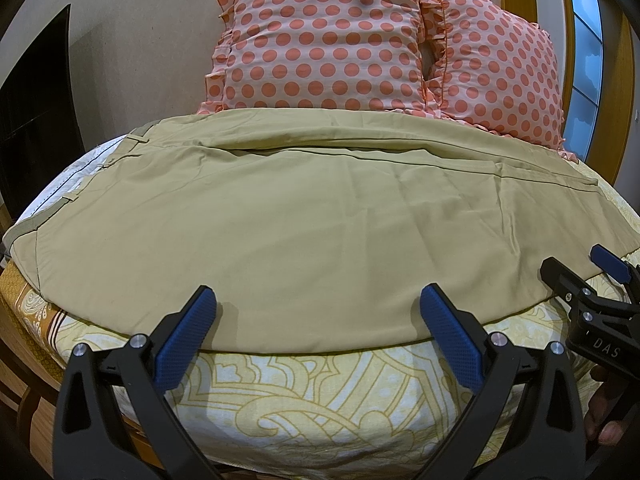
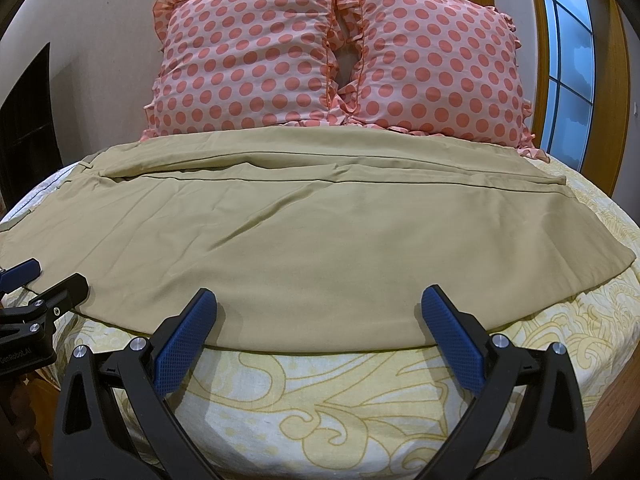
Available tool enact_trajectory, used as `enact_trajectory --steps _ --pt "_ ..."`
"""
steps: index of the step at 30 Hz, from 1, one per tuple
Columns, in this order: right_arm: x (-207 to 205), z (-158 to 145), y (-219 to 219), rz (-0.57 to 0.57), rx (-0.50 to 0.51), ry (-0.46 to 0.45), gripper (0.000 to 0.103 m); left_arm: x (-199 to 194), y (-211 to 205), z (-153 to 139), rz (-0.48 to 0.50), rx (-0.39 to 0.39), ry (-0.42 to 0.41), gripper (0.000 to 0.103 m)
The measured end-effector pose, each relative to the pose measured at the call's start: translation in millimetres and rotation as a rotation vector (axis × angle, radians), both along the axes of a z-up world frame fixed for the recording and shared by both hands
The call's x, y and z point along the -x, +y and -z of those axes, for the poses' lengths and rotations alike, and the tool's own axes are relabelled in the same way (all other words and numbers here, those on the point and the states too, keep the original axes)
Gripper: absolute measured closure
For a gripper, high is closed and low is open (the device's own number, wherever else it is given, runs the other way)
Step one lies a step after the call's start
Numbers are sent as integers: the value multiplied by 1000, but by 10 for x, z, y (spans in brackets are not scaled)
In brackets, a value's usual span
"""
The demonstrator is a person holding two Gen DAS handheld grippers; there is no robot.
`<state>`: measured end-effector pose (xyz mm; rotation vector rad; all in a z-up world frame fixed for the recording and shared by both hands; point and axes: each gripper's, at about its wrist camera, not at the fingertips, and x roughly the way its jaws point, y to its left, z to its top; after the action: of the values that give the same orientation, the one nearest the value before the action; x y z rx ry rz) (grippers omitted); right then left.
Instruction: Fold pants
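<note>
Khaki pants [image 1: 304, 216] lie flat across the bed, one leg folded over the other, waistband at the left and leg ends at the right. They also show in the right wrist view [image 2: 320, 240]. My left gripper [image 1: 318, 300] is open, its blue pads over the near edge of the pants, holding nothing. My right gripper [image 2: 320, 300] is open and empty over the near edge further right. It shows in the left wrist view [image 1: 580, 268] at the right. The left gripper shows at the left of the right wrist view [image 2: 44, 276].
The bed has a yellow patterned sheet [image 1: 320, 400], also in the right wrist view [image 2: 340, 400]. Two pink polka-dot pillows [image 2: 340, 56] lean at the headboard behind the pants. A window [image 2: 568, 60] is at the right, a dark doorway [image 1: 36, 120] at the left.
</note>
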<state>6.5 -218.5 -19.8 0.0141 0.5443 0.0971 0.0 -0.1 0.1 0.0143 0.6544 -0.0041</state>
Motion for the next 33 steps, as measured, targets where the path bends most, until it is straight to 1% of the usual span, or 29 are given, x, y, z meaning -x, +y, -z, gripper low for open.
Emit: enact_trajectory --steps 5,8,9,10,12,14,16,17,18,19,20,21,22,23,27,28,30,31,33 --pt "-55 -77 -64 -9 2 18 1 -5 1 -1 3 0 8 2" --pt "-152 -157 -134 -43 -12 86 1 -22 56 -36 20 5 37 2" --pt "-187 -191 -194 -42 -26 106 1 -46 34 -36 21 6 44 2" --pt "-273 -291 -319 -32 -42 113 1 -78 60 -67 10 9 56 2" --pt "-416 -450 -556 9 -59 100 1 -153 130 -190 -13 13 31 2" --pt "-736 -678 -938 105 -83 99 1 -253 184 -353 -41 2 2 2" --pt "-1119 -826 -1296 203 -121 129 1 -404 194 -530 -71 -20 -31 2" --pt "-1468 -890 -1587 285 -160 161 1 -451 199 -583 -74 -22 -40 2" --pt "-1706 -903 -1768 333 -190 190 1 -546 198 -657 -74 -20 -53 2" --pt "-1906 -896 -1918 375 -215 214 4 -609 190 -698 -72 -14 -62 2" --pt "-2281 -860 -2168 444 -265 258 9 -677 181 -733 -71 -7 -68 2" --pt "-2534 -812 -2326 497 -296 292 19 -775 172 -773 -71 2 -71 2" --pt "-2676 -780 -2408 523 -313 308 31 -828 155 -790 -70 8 -71 2" --pt "-2976 -699 -2568 569 -351 339 33 -909 139 -809 -67 17 -67 2" --pt "-3638 -467 -2833 693 -386 407 34 -1105 92 -835 -67 26 -56 2" --pt "-3728 -424 -2890 717 -397 413 34 -1149 84 -833 -67 22 -54 2" --pt "-3869 -348 -2949 760 -394 418 33 -1198 82 -815 -69 15 -52 2" --pt "-3925 -329 -2949 776 -366 409 32 -1225 85 -798 -70 13 -46 2" --pt "-4076 -265 -2887 799 -223 425 32 -1273 104 -767 -66 24 -32 2"
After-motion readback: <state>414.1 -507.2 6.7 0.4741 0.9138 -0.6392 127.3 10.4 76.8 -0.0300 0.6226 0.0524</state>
